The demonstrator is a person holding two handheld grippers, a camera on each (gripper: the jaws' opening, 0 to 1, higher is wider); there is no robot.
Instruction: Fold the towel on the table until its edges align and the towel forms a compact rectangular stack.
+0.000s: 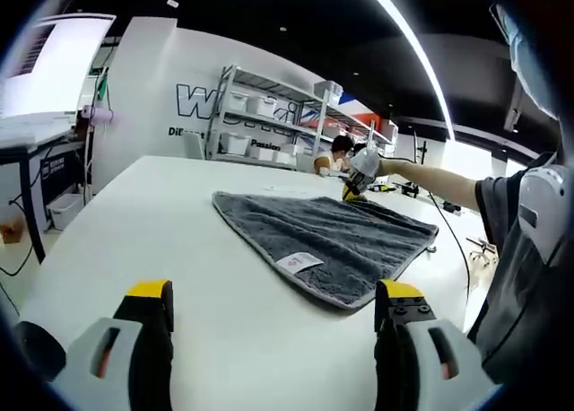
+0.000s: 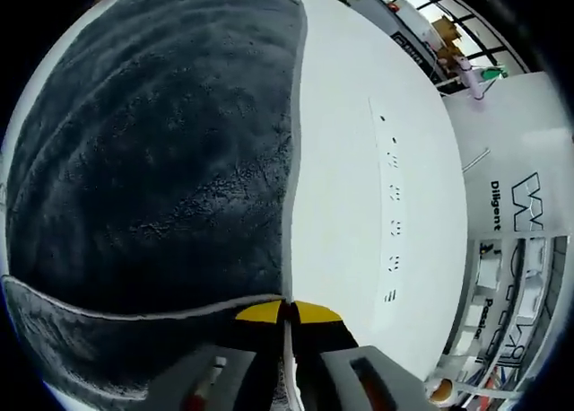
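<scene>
A dark grey towel (image 1: 332, 236) with a pale hem lies spread flat on the white table (image 1: 161, 214), and a small white label (image 1: 299, 262) shows near its closest corner. My left gripper (image 1: 273, 294) is open with its yellow-tipped jaws wide apart. It hovers over bare table just short of that corner and holds nothing. My right gripper (image 1: 357, 183) sits at the towel's far corner, held by a person's outstretched arm. In the right gripper view, the right gripper (image 2: 289, 313) is shut on the hem of the towel (image 2: 161, 142), and a strip of the edge curls up beside it.
Metal shelves with white bins (image 1: 260, 115) stand by the back wall, and a person (image 1: 339, 155) sits in front of them. A desk (image 1: 36, 142) stands off the table's left side. Small dark marks (image 2: 392, 196) dot the table beside the towel.
</scene>
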